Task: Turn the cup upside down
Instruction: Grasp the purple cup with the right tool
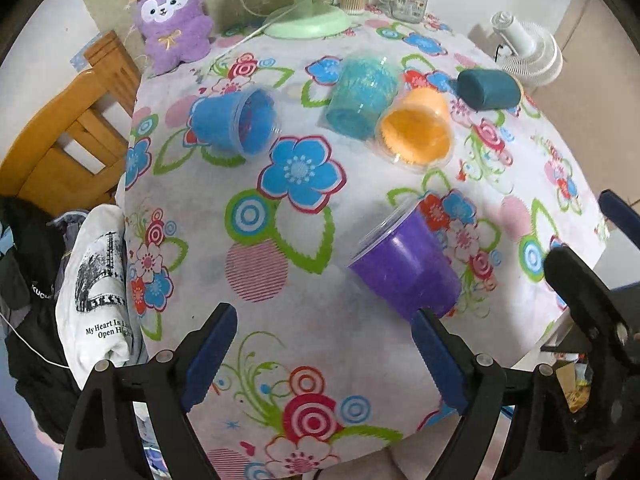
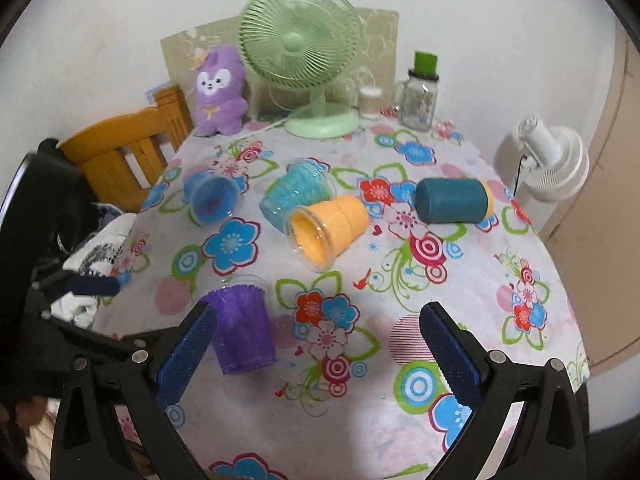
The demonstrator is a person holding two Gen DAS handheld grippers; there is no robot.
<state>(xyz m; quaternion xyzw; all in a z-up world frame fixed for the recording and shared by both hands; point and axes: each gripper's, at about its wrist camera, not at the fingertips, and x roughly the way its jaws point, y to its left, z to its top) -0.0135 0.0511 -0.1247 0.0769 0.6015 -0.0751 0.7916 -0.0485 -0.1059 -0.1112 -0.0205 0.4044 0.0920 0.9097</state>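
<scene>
Several cups lie on their sides on the flowered tablecloth [image 1: 320, 344]. A purple cup [image 1: 404, 264] lies nearest, also in the right wrist view [image 2: 242, 328]. A blue cup [image 1: 236, 122] [image 2: 212, 198], a turquoise cup [image 1: 362, 94] [image 2: 296, 192], an orange cup [image 1: 418, 128] [image 2: 326, 226] and a dark teal cup [image 1: 488, 88] [image 2: 452, 200] lie farther back. My left gripper [image 1: 324, 352] is open and empty, its right finger just by the purple cup's base. My right gripper [image 2: 318, 356] is open and empty, its left finger beside the purple cup.
A green fan [image 2: 300, 40], a purple plush toy [image 2: 220, 88], a glass jar mug [image 2: 420, 100] and a cotton swab tub [image 2: 370, 102] stand at the table's back. A wooden chair [image 1: 68, 140] with clothes is at left. A white fan [image 2: 548, 164] stands at right.
</scene>
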